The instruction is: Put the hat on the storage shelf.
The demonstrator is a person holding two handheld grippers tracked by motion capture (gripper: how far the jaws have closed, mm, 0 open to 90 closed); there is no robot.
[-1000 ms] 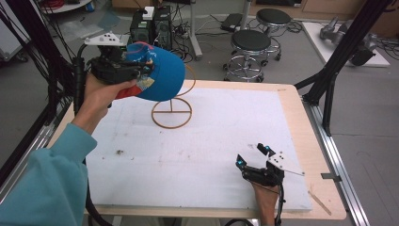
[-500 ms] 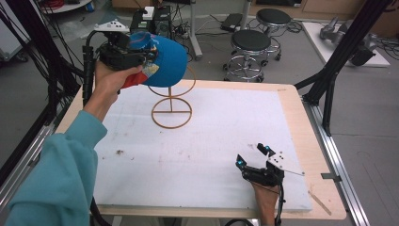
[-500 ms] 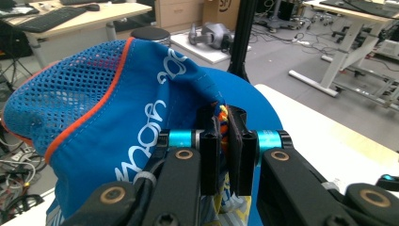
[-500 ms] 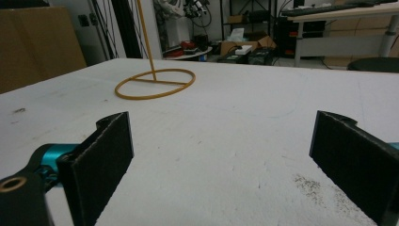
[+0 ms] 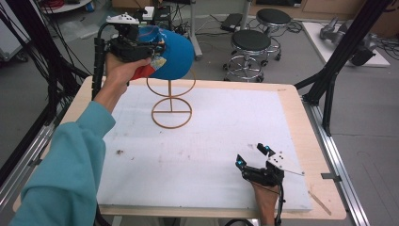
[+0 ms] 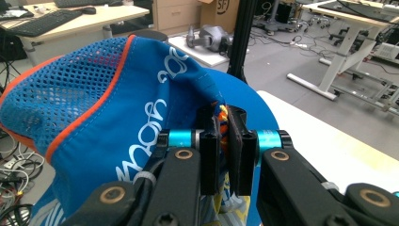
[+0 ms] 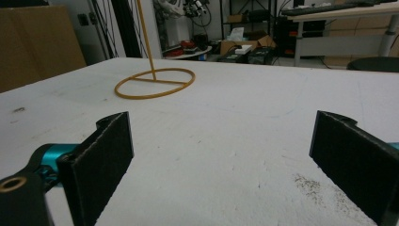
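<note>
Left gripper (image 6: 225,141): jaws clamped tight on a fold of the blue cap (image 5: 174,54), right at the fabric's edge, with colourful trim pinched between the pads (image 6: 211,155). Cap bulging away from the jaws toward ten o'clock in the left gripper view, mesh panel and orange piping uppermost, white lettering running down the side. In the high view, left gripper (image 5: 149,47) raised above the far left part of the table, cap hanging off it toward three o'clock and sitting directly over the upper ring of the wire stand (image 5: 171,99).

Judged step: settling the cap onto the stand's top ring. To do well: keep the pinch firm so the thin edge cannot slip, centre the crown over the ring before lowering, come straight down rather than sideways, since the light stand looks easy to tip. Release only once the fabric rests on the wire.

Right gripper (image 5: 256,162): jaws spread wide with nothing between them, resting low on the white mat (image 5: 211,141) near the table's five o'clock corner. In the right gripper view, stand's base ring (image 7: 155,82) off at eleven o'clock, well apart. Free to steady that base if needed.
</note>
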